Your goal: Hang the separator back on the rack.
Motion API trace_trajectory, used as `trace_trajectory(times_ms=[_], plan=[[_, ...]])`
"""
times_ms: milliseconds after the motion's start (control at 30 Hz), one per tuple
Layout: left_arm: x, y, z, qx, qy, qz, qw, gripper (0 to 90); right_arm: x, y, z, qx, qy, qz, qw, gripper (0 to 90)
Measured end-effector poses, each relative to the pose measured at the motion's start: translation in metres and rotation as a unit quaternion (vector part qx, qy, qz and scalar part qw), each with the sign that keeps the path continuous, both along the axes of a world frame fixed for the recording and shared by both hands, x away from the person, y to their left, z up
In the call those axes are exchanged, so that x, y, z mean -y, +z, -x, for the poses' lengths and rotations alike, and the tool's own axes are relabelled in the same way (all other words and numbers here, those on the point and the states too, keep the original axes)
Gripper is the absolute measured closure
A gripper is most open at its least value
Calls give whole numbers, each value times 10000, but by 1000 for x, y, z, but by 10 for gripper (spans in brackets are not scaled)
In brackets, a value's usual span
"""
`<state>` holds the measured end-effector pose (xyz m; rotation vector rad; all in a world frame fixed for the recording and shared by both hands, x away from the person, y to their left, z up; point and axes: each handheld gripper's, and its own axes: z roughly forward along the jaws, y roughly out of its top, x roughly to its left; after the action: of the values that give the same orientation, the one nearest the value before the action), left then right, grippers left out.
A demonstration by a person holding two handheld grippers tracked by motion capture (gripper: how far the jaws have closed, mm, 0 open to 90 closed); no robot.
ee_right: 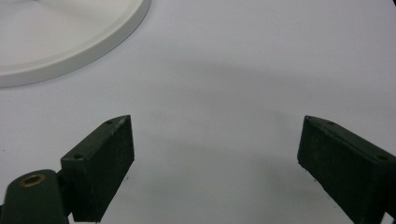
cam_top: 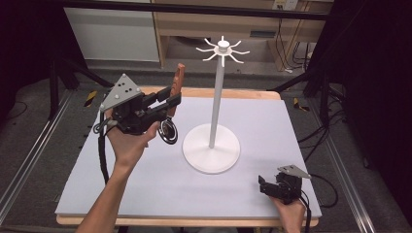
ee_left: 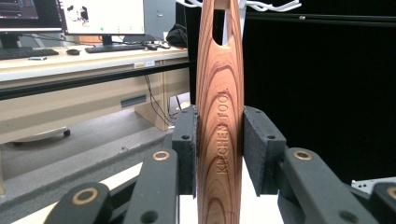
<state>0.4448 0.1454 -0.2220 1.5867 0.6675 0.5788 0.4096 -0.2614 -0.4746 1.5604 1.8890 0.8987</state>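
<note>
Landmark: the white hook stand [cam_top: 212, 145], its round base on the tabletop [cam_top: 145, 194] and its ring of hooks at the top of a thin pole.
Left claw [cam_top: 171, 99]: raised off the tabletop to the left of the stand's pole, clamped on the wooden handle [ee_left: 219, 135]; in the left gripper view both pads press the handle's sides.
Wooden handle: upright between the pads, its upper end rising above the claw and left of the pole, below the level of the hooks; a slot is cut through near its top, and "KITCHEN TOOL" is engraved along it.
Tool head [cam_top: 168, 131]: a round dark and shiny part hanging under the left claw, just left of the stand's base and clear of the tabletop.
Right claw [ee_right: 215, 161]: low by the tabletop, near its front right corner and to the right of the stand's base, jaws spread wide apart with nothing between them.
Hands: one wraps each gripper from below.
</note>
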Motion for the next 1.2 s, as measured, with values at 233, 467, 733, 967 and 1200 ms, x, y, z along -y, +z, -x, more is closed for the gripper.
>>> trace_trajectory(times_ms=[233,467,733,967,1200], plan=[[4,2,0,37,-30,67,10000,675,0,1,0,9,1,-6,10000,113],[9,7,-1,81,-42,45,9999,675,0,0,0,2,-6,-23,10000,113],[15,13,-4,118,-70,-12,9999,675,0,0,0,8,-1,-18,10000,113],[22,17,-6,164,-58,-94,9998,675,0,1,0,16,8,-12,10000,113],[28,21,-8,170,-76,-121,9998,675,0,1,0,12,0,-23,10000,113]])
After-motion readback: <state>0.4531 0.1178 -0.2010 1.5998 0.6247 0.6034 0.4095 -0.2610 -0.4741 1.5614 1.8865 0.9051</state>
